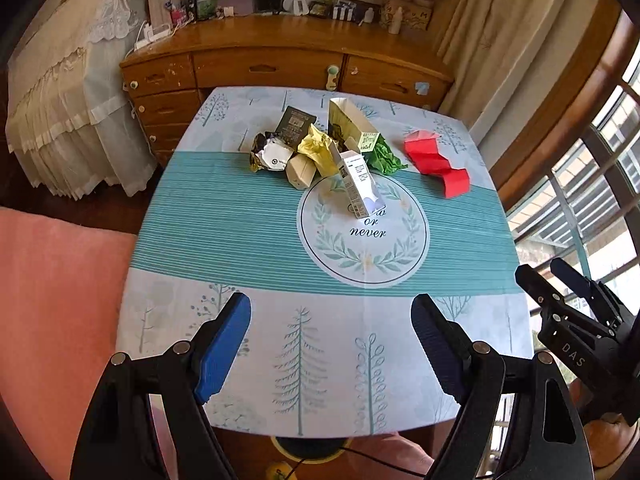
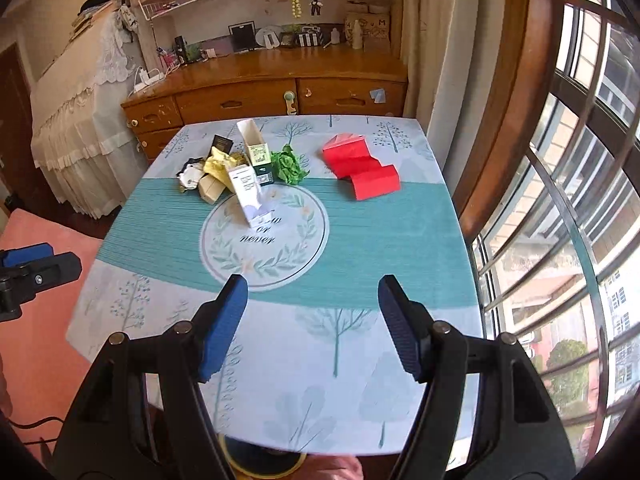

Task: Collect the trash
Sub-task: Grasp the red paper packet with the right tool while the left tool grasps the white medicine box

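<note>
A heap of trash lies on the far half of the table: a white carton [image 1: 357,182] [image 2: 248,194], crumpled yellow paper [image 1: 318,149] [image 2: 218,168], crumpled green paper [image 1: 383,155] [image 2: 289,167], a beige box [image 1: 301,171] [image 2: 211,190], a foil wrapper [image 1: 269,154] [image 2: 191,176], a dark packet [image 1: 295,124] [image 2: 222,145] and a tall open carton [image 1: 352,122] [image 2: 253,142]. A folded red paper bag [image 1: 436,162] [image 2: 362,166] lies to their right. My left gripper [image 1: 331,344] and right gripper [image 2: 312,324] are both open and empty above the near edge.
The table [image 1: 256,216] has a teal and white cloth. A wooden dresser [image 1: 280,64] stands behind it, a draped piano [image 1: 64,112] at the left, a window [image 2: 580,200] at the right. A pink cushion [image 1: 56,304] lies at the near left.
</note>
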`<state>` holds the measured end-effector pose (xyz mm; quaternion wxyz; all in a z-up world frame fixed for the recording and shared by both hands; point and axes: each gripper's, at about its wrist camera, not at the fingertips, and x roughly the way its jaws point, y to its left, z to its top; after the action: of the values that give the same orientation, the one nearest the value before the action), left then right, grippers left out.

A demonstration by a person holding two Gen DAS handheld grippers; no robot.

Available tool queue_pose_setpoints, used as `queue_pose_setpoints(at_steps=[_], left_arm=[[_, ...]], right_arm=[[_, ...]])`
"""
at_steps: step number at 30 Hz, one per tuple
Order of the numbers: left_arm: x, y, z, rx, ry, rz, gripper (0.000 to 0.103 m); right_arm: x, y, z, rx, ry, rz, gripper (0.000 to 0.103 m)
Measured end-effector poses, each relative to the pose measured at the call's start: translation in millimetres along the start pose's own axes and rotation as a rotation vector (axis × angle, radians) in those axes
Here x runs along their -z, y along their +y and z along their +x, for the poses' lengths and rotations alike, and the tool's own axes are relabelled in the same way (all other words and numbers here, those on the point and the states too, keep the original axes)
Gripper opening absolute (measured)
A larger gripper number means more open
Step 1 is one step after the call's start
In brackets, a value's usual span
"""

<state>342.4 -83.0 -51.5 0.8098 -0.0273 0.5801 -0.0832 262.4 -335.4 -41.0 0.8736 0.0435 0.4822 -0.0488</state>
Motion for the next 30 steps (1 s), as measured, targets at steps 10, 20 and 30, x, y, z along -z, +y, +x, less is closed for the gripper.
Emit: queue_pose_setpoints(at_steps=[10, 20, 30], left_arm=[[-79.8, -45.9, 161.5, -0.099, 0.119, -0.166, 0.084], [-118.3, -60.1, 254.1, -0.139, 0.197, -0.235, 0.084], [-133.7, -59.0, 298.7, -0.179, 0.23, -0.32, 0.083]], right_arm=[[-93.1, -59.0, 194.6, 0.054, 0.097, -0.241, 0.065], [-99.3, -37.3, 312.6, 0.255, 0.092, -0.537, 0.065], [-106.4, -59.0, 335.1, 0.213, 0.094, -0.507, 0.031]])
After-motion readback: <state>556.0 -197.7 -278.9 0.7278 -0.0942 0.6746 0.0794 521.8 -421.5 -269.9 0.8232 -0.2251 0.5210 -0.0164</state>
